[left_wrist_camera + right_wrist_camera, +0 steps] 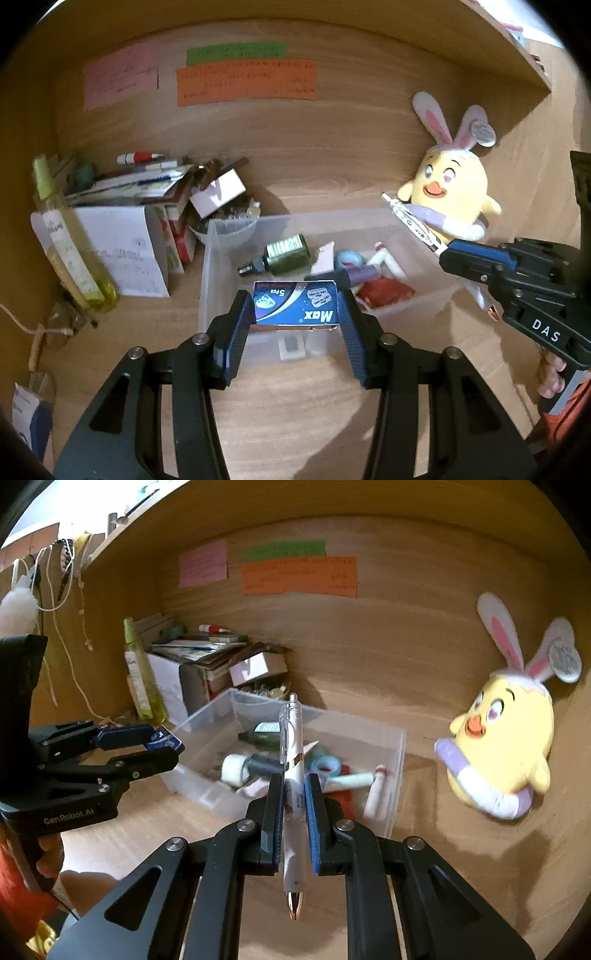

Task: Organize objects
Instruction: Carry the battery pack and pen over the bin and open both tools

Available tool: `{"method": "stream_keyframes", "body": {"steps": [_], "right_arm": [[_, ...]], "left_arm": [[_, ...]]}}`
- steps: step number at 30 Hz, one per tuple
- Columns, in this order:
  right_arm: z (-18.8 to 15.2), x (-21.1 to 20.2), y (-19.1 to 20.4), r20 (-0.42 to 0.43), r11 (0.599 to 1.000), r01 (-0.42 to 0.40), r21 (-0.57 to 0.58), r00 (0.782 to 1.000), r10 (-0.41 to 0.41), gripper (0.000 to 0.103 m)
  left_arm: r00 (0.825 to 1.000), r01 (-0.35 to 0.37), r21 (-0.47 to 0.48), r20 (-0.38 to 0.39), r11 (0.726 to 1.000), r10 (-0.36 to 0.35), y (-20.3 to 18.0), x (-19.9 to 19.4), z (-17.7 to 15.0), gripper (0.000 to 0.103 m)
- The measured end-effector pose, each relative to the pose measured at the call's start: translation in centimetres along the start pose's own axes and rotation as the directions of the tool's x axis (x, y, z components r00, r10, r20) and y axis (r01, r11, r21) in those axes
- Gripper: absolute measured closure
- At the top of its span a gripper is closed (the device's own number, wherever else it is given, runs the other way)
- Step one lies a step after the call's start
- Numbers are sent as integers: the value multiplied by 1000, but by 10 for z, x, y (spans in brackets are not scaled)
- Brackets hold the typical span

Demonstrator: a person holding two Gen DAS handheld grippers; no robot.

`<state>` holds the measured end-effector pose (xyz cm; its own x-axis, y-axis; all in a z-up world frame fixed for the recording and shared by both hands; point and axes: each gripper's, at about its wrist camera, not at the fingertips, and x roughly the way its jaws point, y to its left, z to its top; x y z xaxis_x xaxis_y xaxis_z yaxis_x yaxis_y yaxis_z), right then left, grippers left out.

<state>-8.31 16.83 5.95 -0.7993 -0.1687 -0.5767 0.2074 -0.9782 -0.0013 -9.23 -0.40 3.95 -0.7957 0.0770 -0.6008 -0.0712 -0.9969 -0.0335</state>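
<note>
Left wrist view: we hold the left gripper (295,306) with its fingers (236,325) closed on a small blue box (295,303) marked "Max", clamped by its two short ends. The box hangs above the near wall of the clear plastic bin (218,258), which stands on the wooden surface (295,387).

Proceeding left to right, at the back left corner of the surface we see a yellow-green bottle (74,258) leaning beside a white carton (125,251), with papers and a small open cardboard box (218,192) stacked on and behind it. Inside the bin lie a dark green bottle (284,254), a roll of blue tape (349,258) and a red packet (384,291). A yellow chick plush (450,184) with rabbit ears rests against the back wall near the right edge, just behind the bin.

Right wrist view: we hold the right gripper (294,794) with its fingers (314,812) clamped narrowly on a white pen (293,760). The pen's copper tip points toward the camera and its clip end extends forward over the bin (399,760). The left gripper (162,746) appears at the bin's left side.
</note>
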Motion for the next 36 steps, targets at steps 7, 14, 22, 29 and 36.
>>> {"method": "stream_keyframes", "body": {"steps": [7, 14, 22, 29, 36], "right_arm": [[16, 25, -7, -26, 1000, -11, -27, 1000, 10, 93], [21, 61, -12, -109, 998, -48, -29, 993, 44, 93], [18, 87, -9, -152, 997, -69, -42, 986, 62, 93], [15, 99, -10, -187, 997, -60, -44, 981, 50, 92], [11, 97, -7, -225, 997, -49, -65, 974, 34, 83]], "left_arm": [[999, 9, -7, -44, 1000, -10, 3, 29, 14, 56], [993, 5, -20, -121, 1000, -7, 9, 63, 14, 56], [986, 18, -62, -165, 998, -28, 20, 86, 12, 56], [984, 36, -82, -170, 996, -50, 22, 89, 10, 55], [987, 41, -75, -153, 996, -52, 20, 81, 12, 55]]}}
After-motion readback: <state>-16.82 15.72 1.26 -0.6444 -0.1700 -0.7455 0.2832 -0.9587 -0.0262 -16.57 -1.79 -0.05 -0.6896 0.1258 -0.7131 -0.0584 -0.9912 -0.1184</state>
